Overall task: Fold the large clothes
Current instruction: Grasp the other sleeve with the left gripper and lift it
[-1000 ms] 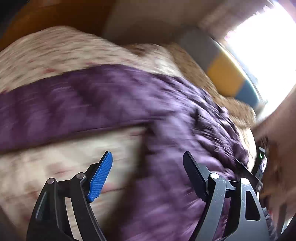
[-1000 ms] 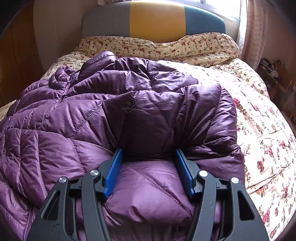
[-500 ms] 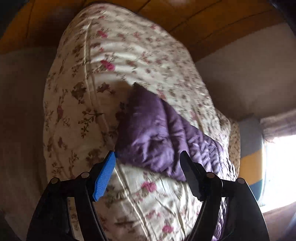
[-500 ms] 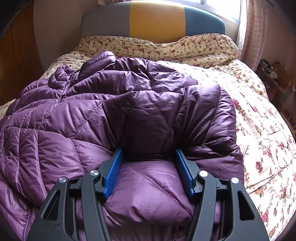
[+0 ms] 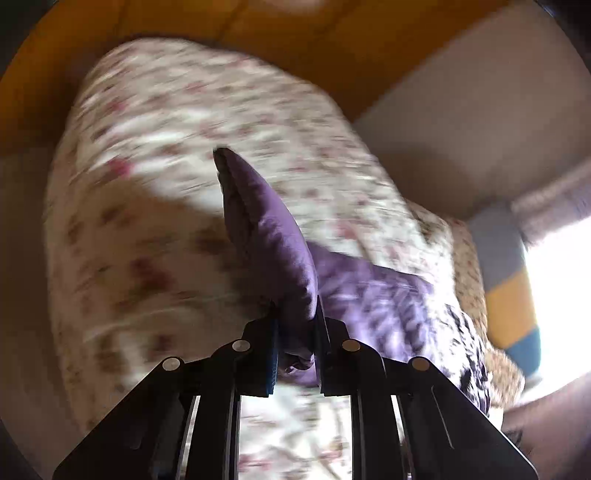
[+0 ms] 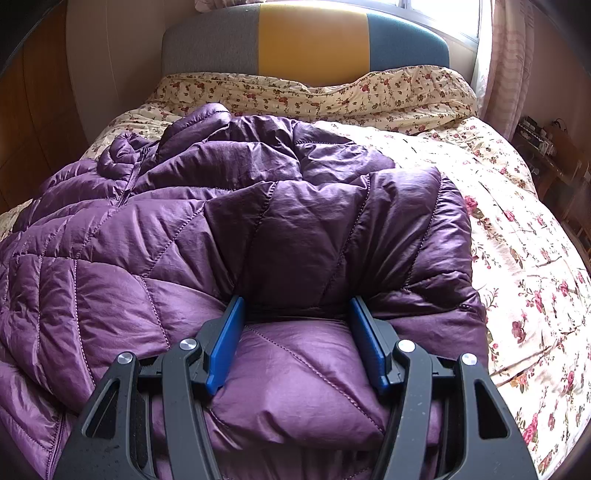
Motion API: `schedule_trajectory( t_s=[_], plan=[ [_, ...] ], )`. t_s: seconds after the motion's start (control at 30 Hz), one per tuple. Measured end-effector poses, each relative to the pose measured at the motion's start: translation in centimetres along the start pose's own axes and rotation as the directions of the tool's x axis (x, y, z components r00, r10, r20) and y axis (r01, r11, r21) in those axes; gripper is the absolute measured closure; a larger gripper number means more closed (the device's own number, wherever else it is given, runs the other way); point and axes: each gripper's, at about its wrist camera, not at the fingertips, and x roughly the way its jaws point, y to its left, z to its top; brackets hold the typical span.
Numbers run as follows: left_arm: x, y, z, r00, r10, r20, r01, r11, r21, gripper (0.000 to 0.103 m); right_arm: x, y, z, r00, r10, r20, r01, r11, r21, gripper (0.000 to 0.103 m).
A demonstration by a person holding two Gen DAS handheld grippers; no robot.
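A large purple quilted puffer jacket (image 6: 229,236) lies spread on a floral bedspread (image 6: 524,266). My right gripper (image 6: 297,314) is open, its blue-padded fingers (image 6: 225,339) resting on a folded part of the jacket near its front edge, with padded fabric bulging between them. My left gripper (image 5: 295,332) is shut on an end of the purple jacket (image 5: 273,236), likely a sleeve, which sticks up from between the fingers above the bedspread (image 5: 177,155). The left wrist view is motion-blurred.
A grey, yellow and blue headboard (image 6: 310,40) stands at the far end of the bed. A bright window and pink curtain (image 6: 509,62) are at the right. A wooden shelf with small items (image 6: 554,147) stands beside the bed. Brown wood panelling (image 5: 258,22) is beyond the bed's left side.
My left gripper swung to the jacket's end, closed on it and is lifting it. The right gripper has not moved.
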Motion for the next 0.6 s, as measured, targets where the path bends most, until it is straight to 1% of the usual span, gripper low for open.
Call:
schedule_trajectory(
  t_s=[0.03, 0.1, 0.17, 0.27, 0.33, 0.43, 0.53, 0.6],
  plan=[
    [0.4, -1.7, 0.0, 1.000, -0.018, 0.000, 0.018, 0.999, 0.047, 0.088, 0.0, 0.0, 0.0, 1.000, 0.000, -0.001, 0.000, 1.000, 0.000, 0.045],
    [1.2, -4.5, -0.4, 0.998, -0.054, -0.015, 0.056, 0.992, 0.111, 0.088, 0.0, 0.0, 0.0, 1.000, 0.001, 0.000, -0.001, 1.000, 0.001, 0.045],
    [2.0, -7.5, -1.2, 0.995, -0.089, -0.038, 0.095, 0.980, 0.178, 0.089, 0.0, 0.0, 0.0, 1.000, -0.001, 0.000, 0.001, 1.000, -0.001, 0.045],
    [3.6, -12.1, -2.8, 0.985, -0.146, -0.094, 0.165, 0.952, 0.256, 0.089, 0.0, 0.0, 0.0, 1.000, 0.001, 0.000, -0.001, 1.000, 0.001, 0.045],
    [4.6, -15.2, -4.3, 0.973, -0.185, -0.138, 0.220, 0.927, 0.304, 0.089, -0.1, 0.0, 0.0, 1.000, 0.002, 0.001, -0.002, 1.000, 0.002, 0.045],
    [5.9, -18.8, -6.2, 0.955, -0.223, -0.196, 0.280, 0.896, 0.345, 0.090, -0.1, 0.0, 0.0, 1.000, 0.003, 0.001, -0.003, 1.000, 0.003, 0.045],
    [7.6, -23.0, -8.8, 0.926, -0.262, -0.271, 0.353, 0.855, 0.380, 0.090, -0.1, 0.0, 0.0, 1.000, 0.004, 0.001, -0.004, 1.000, 0.004, 0.045],
    [8.7, -25.1, -10.0, 0.909, -0.277, -0.311, 0.387, 0.836, 0.388, 0.090, -0.1, 0.0, 0.0, 1.000, 0.005, 0.001, -0.005, 1.000, 0.006, 0.045]
  ],
)
